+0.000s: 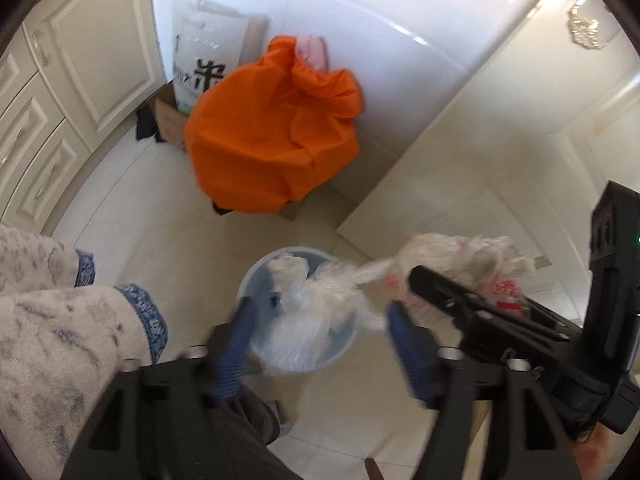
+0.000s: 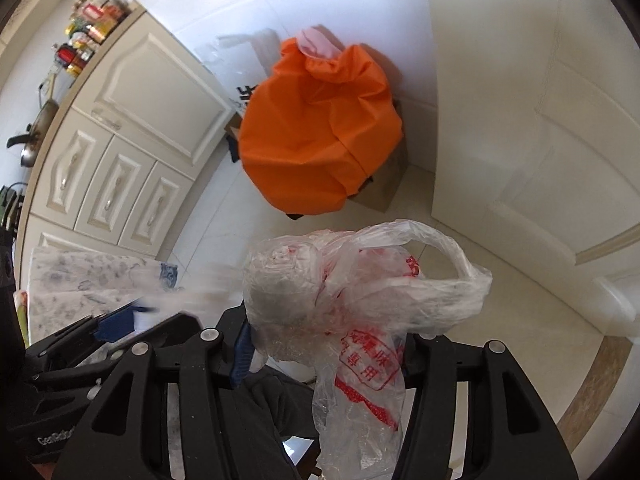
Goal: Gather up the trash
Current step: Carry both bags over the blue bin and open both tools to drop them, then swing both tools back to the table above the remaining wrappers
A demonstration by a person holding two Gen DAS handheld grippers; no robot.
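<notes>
Cream panelled cabinets (image 2: 120, 128) stand on pale floor tiles (image 1: 132, 208) beside glossy white wall (image 1: 360, 20).

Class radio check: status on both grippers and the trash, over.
Left gripper open above light blue bin. Right gripper shut on red-printed plastic bag. Nothing blocking.

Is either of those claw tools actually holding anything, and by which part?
The right gripper holds a clear plastic bag with red print by its bunched middle. The left gripper stands open above the blue bin, holding nothing.
</notes>
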